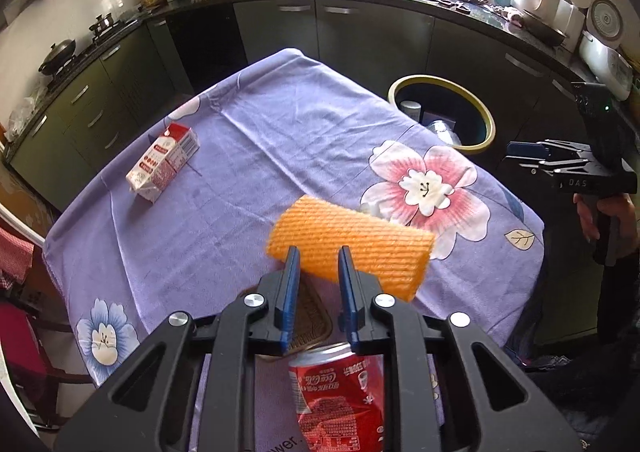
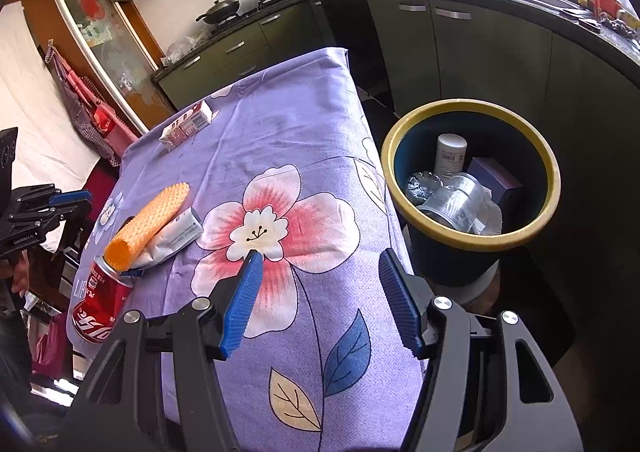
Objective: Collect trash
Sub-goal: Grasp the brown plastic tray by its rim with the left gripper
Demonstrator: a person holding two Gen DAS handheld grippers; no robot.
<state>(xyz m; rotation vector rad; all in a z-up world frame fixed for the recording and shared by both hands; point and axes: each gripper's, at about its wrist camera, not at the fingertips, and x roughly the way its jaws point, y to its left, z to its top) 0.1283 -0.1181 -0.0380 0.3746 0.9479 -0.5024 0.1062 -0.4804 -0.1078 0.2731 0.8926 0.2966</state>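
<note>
Nearest my left camera lies a crushed red can [image 1: 340, 392], right under my left gripper [image 1: 319, 258], whose narrowed jaws pinch the orange foam sleeve [image 1: 352, 242]. My right gripper [image 2: 318, 266] stands half open, holding nothing, near the yellow-rimmed bin [image 2: 472, 171]. A milk carton [image 1: 164, 161] lies far beyond the can.

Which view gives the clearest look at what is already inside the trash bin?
The right wrist view: it looks down into the trash bin, showing a white bottle, a clear cup and a dark box. The left wrist view shows the bin farther off, its contents mostly hidden.
</note>
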